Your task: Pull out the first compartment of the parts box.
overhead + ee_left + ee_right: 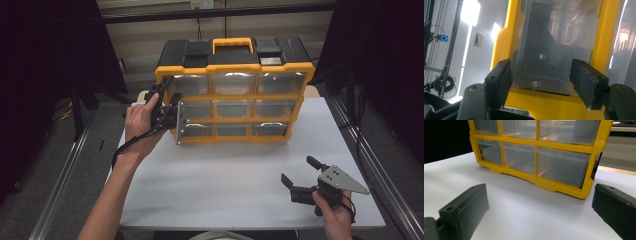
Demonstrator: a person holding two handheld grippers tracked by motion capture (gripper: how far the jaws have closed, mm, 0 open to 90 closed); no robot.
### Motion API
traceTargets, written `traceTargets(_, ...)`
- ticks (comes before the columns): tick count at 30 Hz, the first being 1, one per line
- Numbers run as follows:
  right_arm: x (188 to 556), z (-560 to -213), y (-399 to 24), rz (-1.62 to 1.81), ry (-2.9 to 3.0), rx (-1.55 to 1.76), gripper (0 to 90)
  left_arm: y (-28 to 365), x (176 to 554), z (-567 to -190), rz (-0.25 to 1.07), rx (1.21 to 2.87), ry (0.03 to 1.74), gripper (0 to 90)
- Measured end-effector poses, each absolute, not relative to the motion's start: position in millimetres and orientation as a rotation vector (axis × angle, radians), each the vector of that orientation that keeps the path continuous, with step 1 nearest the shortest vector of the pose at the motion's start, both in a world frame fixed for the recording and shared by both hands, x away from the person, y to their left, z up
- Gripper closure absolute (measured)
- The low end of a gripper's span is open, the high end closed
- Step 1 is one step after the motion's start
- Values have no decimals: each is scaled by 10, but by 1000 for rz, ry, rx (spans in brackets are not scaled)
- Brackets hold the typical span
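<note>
Yellow-and-black drawer organizer [235,90] stands upright at back-centre of white table [225,180]; no brand or label readable on it. Left gripper [172,117] is at the cabinet's left edge, mid row; in left gripper view, jaws sit partly open w/ a clear drawer [549,50] between them, pads not clearly pressing. Right gripper [300,175] rests near table's front right, jaws wide open, holding nothing.

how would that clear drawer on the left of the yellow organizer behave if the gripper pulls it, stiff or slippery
Probably stiff: the clear drawer looks like hard moulded plastic. Its glossy walls may be slippery for the left gripper. It looks empty, so likely light; the yellow organizer might shift on the smooth table.
</note>
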State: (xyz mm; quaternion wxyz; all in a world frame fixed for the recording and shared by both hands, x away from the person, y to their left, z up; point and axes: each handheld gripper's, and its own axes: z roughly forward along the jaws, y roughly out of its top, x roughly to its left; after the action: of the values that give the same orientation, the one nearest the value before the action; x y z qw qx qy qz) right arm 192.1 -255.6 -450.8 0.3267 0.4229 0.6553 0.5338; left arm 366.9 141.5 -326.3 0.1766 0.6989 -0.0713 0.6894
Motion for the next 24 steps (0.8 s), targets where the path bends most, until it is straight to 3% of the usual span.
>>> traceTargets(8,1920,-4508,-2560,1396,1715,1107,0,1411,3662,-3256,1972,1978,-184,377)
traceTargets(24,1928,-4512,-2562,1397,1714,1107,1,1424,3653,-3190,2023,1925,-169,642)
